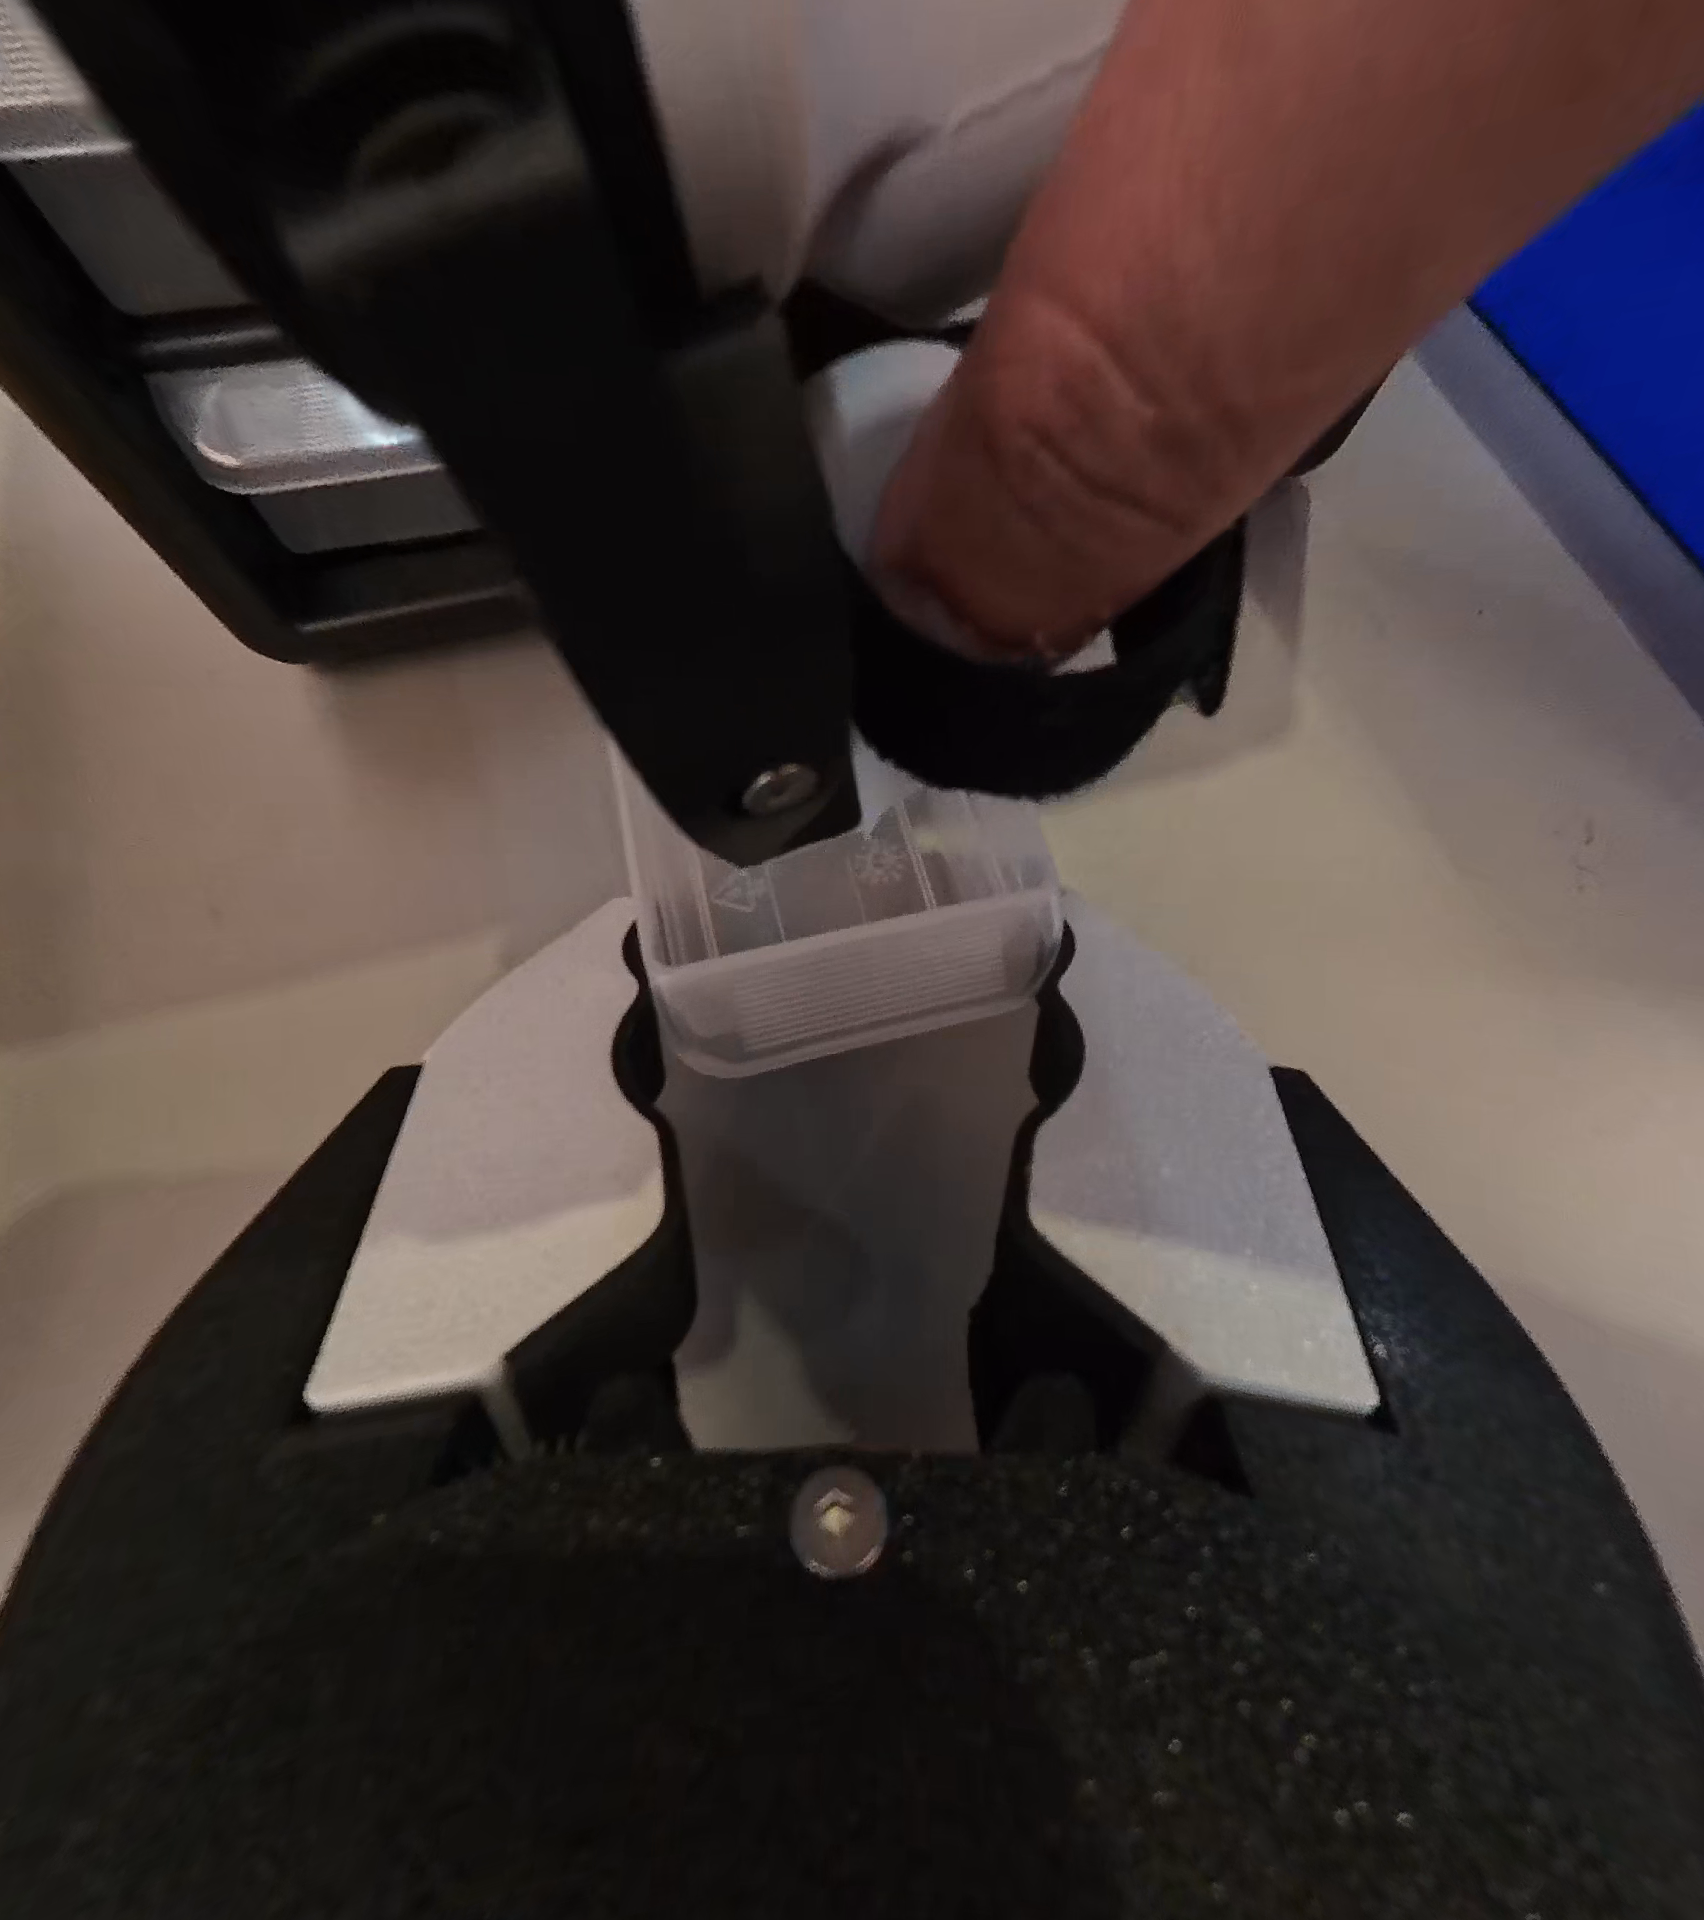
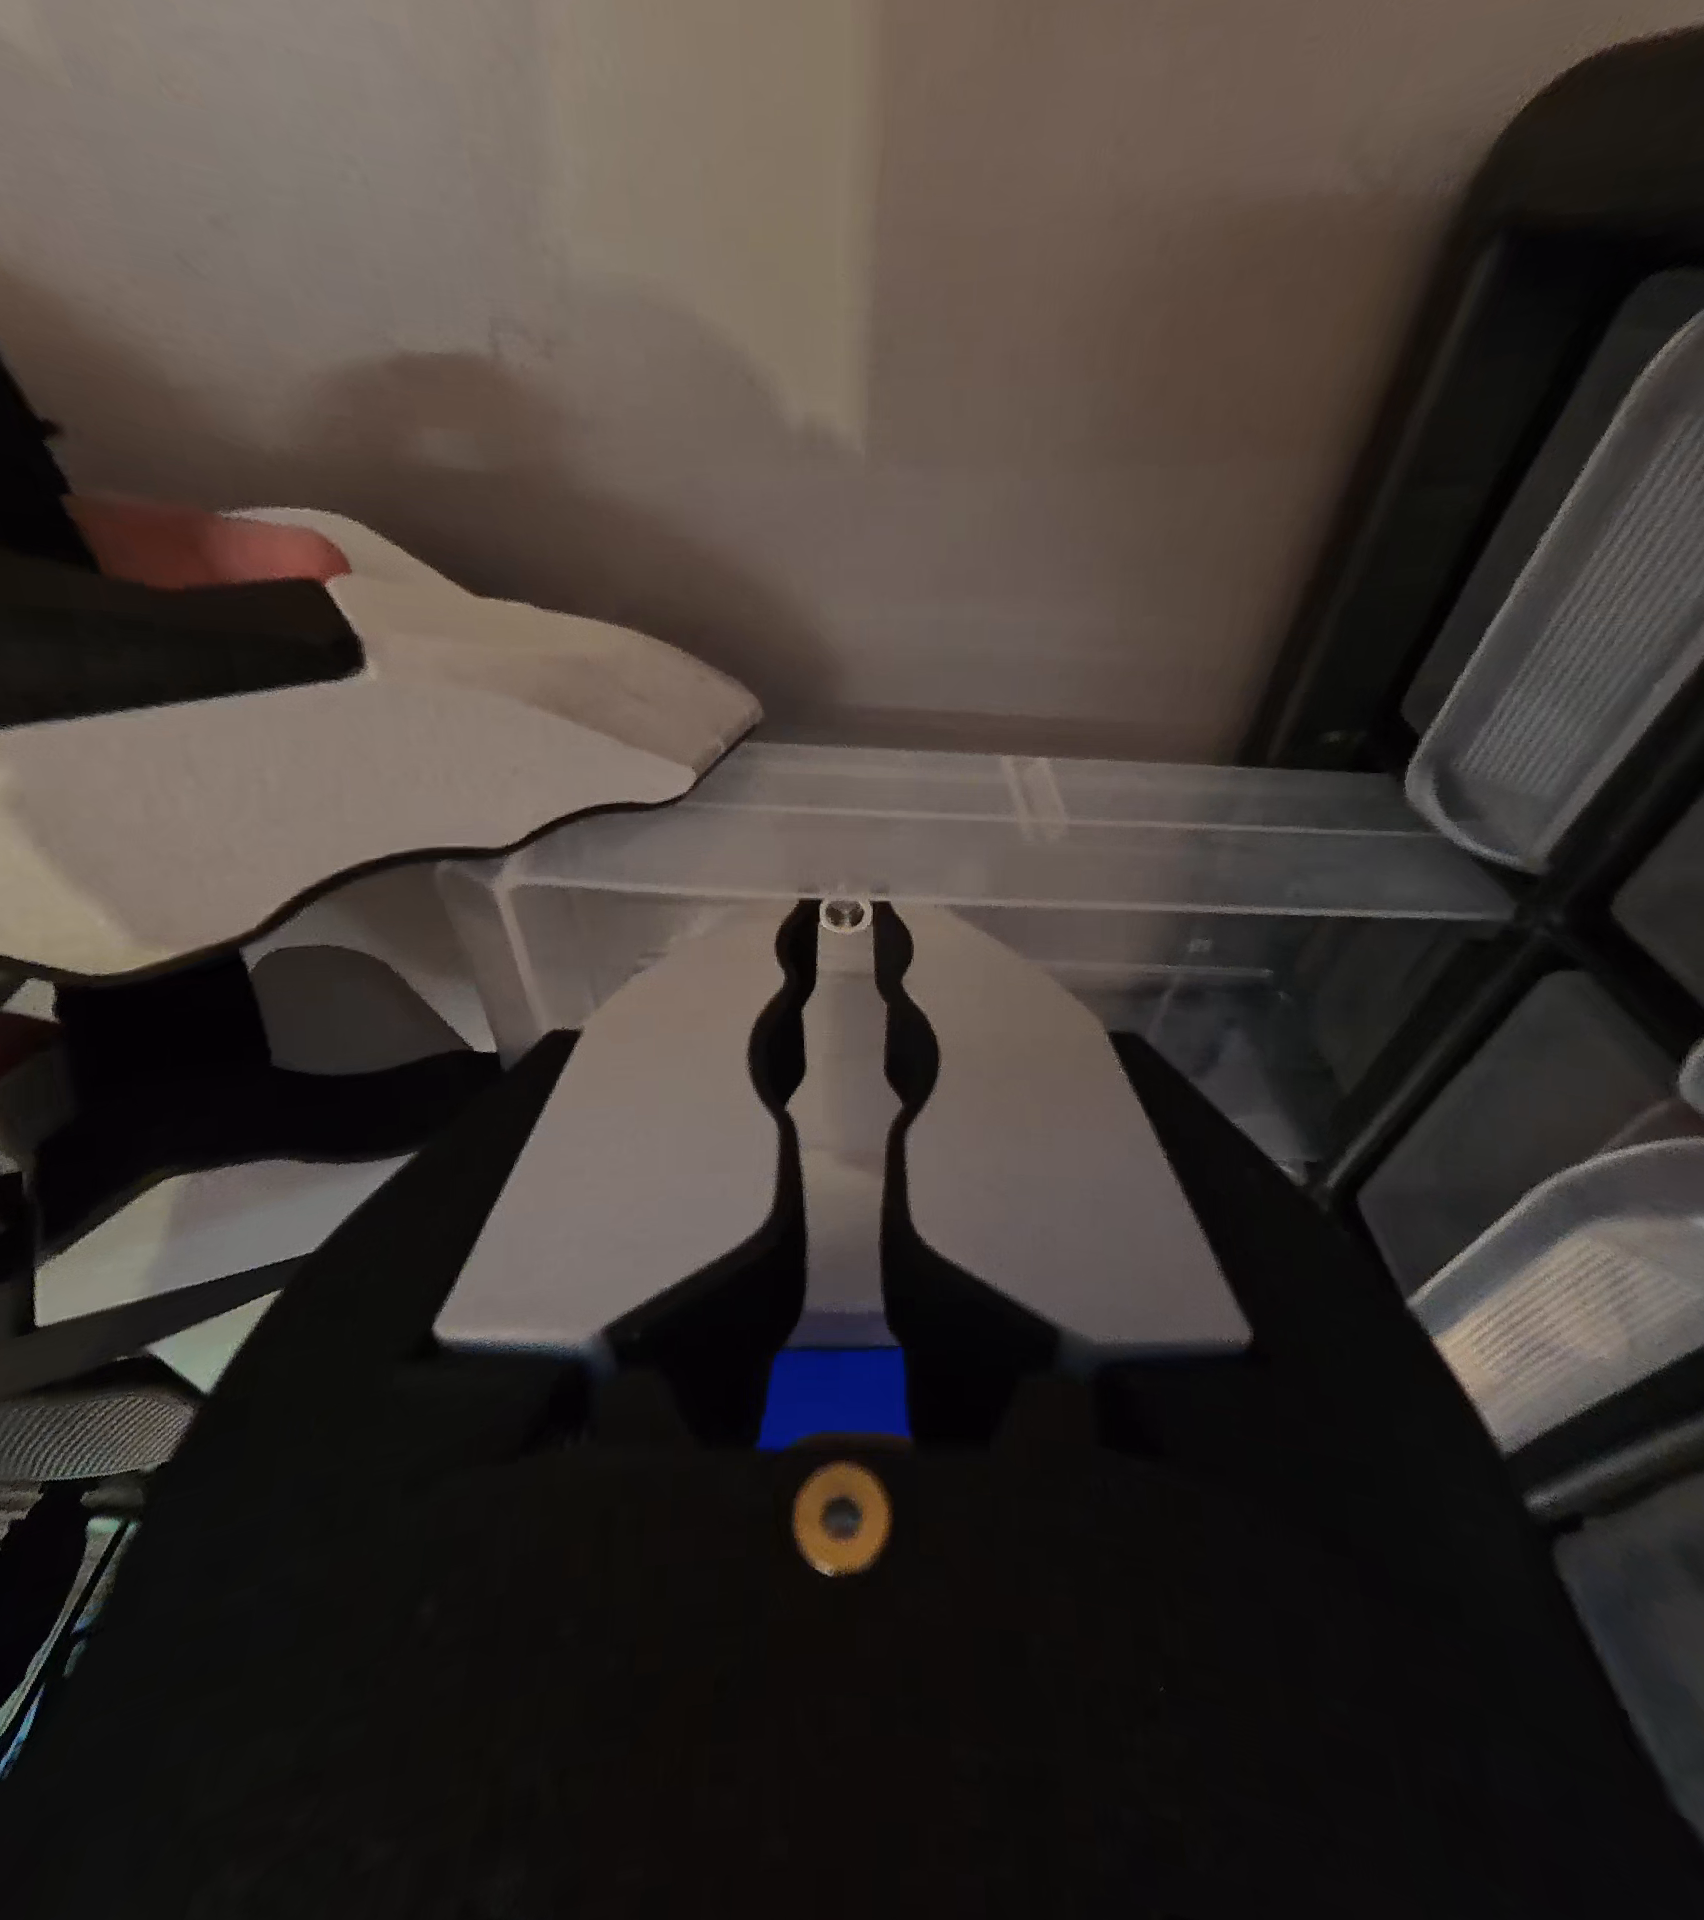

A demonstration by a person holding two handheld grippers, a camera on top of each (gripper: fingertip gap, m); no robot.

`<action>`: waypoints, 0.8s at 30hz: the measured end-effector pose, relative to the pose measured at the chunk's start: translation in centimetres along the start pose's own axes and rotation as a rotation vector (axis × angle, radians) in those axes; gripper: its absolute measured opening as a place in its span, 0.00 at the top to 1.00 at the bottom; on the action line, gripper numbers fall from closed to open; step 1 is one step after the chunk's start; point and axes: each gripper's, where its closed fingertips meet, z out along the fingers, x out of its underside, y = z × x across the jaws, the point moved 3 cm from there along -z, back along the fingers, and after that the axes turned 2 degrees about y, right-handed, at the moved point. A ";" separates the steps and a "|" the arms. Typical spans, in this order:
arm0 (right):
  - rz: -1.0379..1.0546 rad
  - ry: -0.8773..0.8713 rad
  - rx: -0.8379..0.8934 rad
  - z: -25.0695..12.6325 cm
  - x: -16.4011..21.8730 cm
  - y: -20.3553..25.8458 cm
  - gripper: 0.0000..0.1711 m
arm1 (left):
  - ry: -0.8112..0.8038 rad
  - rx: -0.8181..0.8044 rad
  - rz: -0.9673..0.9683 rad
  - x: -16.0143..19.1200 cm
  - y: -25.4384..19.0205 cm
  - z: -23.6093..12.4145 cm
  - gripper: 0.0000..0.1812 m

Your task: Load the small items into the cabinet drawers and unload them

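A clear plastic drawer (image 2: 1087,831) is pulled far out of the black cabinet (image 2: 1430,582). My left gripper (image 1: 848,987) is shut on the drawer's front handle (image 1: 843,1003), with a finger on each side. In the right wrist view the left gripper (image 2: 536,914) comes in from the left, and its upper finger (image 2: 308,748) lies over the drawer end. My right gripper (image 2: 843,920) is shut on a small clear item (image 2: 841,914) at the drawer's near rim. In the left wrist view the right gripper (image 1: 786,821) hangs over the open drawer, with a hand (image 1: 1139,416) on it.
Other clear drawers (image 2: 1606,582) sit closed in the cabinet at the right. In the left wrist view the cabinet (image 1: 235,468) is at the upper left. A blue object (image 1: 1679,364) lies at the right on the white surface (image 1: 1450,987). A wall is behind. My left and right fingertips are right by each other. From the right gripper's tips to the black cabinet (image 2: 1430,582) is close to 9 centimeters. My left wrist view (image 1: 458,550) looks at it from another angle.
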 end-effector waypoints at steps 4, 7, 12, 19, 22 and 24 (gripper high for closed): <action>0.011 -0.051 0.017 -0.8 0.2 -0.3 0.94 | -0.004 0.004 0.001 -0.1 0.1 -0.1 0.62; 0.028 -0.169 0.021 -3.0 1.1 0.0 0.94 | 0.001 0.007 0.000 0.0 0.1 0.0 0.62; 0.054 -0.429 0.046 -9.3 7.0 3.0 0.94 | 0.001 0.010 -0.004 -0.2 0.2 -0.1 0.62; 0.587 -0.395 0.189 -10.8 26.7 0.8 0.94 | -0.017 0.019 -0.012 -1.0 0.3 -0.5 0.62; 0.783 -0.222 0.061 -3.8 31.9 -1.1 0.94 | -0.014 0.021 -0.015 -1.1 0.3 -0.3 0.62; 0.823 -0.143 -0.021 0.9 33.1 -1.9 0.94 | -0.011 0.019 -0.016 -1.2 0.3 -0.1 0.62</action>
